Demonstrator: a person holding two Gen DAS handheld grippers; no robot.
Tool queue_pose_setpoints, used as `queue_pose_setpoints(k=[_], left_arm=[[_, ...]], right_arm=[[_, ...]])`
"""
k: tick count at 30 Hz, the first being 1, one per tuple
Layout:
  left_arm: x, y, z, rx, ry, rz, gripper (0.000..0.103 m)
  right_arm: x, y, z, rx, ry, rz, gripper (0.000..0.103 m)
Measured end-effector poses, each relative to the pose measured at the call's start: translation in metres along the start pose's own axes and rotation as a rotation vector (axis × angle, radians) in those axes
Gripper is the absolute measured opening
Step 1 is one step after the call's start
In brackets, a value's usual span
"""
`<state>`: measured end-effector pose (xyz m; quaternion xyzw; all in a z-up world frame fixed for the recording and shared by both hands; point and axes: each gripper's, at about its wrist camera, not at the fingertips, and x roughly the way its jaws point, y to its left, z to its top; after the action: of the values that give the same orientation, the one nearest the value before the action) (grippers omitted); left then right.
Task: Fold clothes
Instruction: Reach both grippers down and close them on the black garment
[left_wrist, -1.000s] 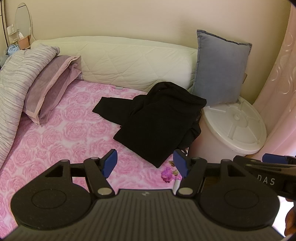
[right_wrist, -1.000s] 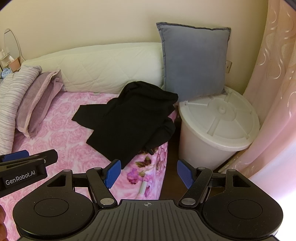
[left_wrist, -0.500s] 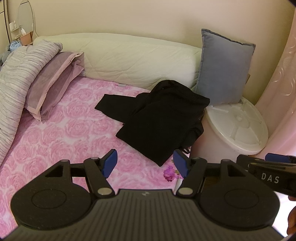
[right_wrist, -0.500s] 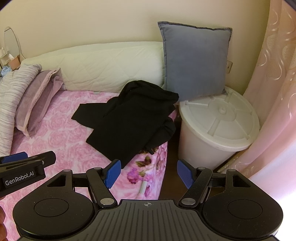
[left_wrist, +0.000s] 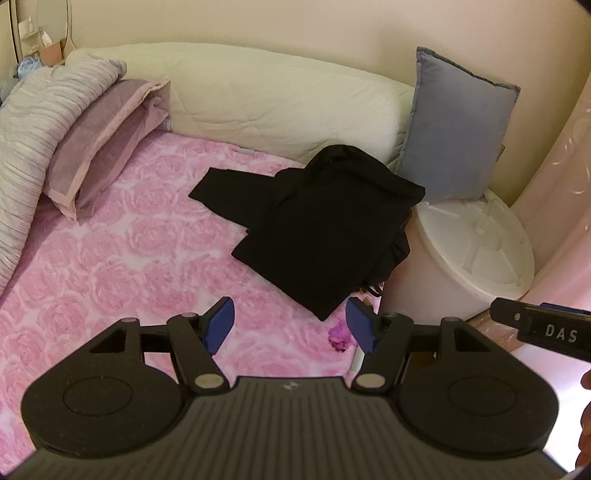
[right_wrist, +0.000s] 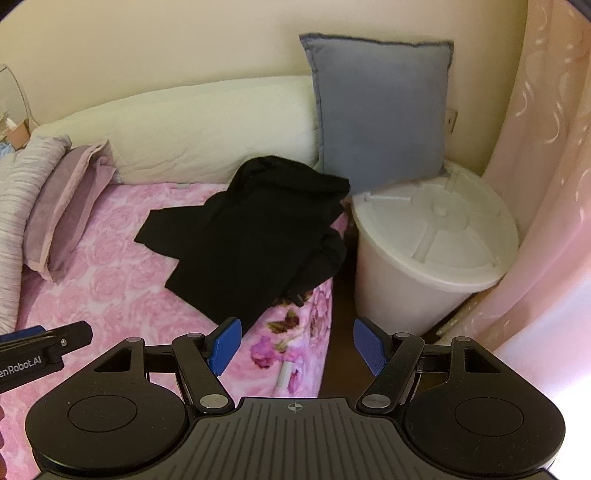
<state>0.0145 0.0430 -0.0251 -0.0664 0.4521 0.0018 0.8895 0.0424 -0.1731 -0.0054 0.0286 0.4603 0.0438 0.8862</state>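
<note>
Left gripper (left_wrist: 291, 325) hangs wide open and empty over the pink rose-patterned bed (left_wrist: 122, 258); the crumpled black fabric garment (left_wrist: 317, 229) lies ahead near the bed's right edge, beside a lidded white plastic bin (left_wrist: 476, 251). From the right wrist, the right gripper (right_wrist: 297, 345) is likewise spread and empty, short of the garment. Best pinch two separate corners and spread it flat before folding.

The pink bedspread (left_wrist: 110, 266) lies bare to the left of the black garment (left_wrist: 325, 229), giving open access from that side. To the right, a white lidded bin (right_wrist: 436, 243) stands just beside the bed edge, the blue cushion (right_wrist: 380, 110) resting against it. A curtain (right_wrist: 546, 184) closes the far right.
</note>
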Motion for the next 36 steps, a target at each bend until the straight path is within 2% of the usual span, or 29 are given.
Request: queue_pose_setpoints(k=[8,13,19,30,36], left_arm=[[0.027,0.002,0.003,-0.020,0.039,0.008,0.063],[0.049,0.003,0.008,-0.041,0.044,-0.011,0.063],[0.091,0.005,0.014,-0.111,0.105,-0.004,0.063],[0.209,0.003,0.028,-0.235,0.269,0.037,0.063],[0.267,0.007,0.035,-0.307,0.318,0.052,0.063]], right_arm=[[0.029,-0.031,0.008,0.068,0.073,0.047,0.071],[0.053,-0.041,0.022,0.056,0.086,0.066,0.071],[0.096,-0.043,0.039,0.007,0.125,0.088,0.062],[0.208,-0.075,0.074,0.002,0.272,0.081,0.062],[0.260,-0.076,0.090,-0.018,0.327,0.097,0.062]])
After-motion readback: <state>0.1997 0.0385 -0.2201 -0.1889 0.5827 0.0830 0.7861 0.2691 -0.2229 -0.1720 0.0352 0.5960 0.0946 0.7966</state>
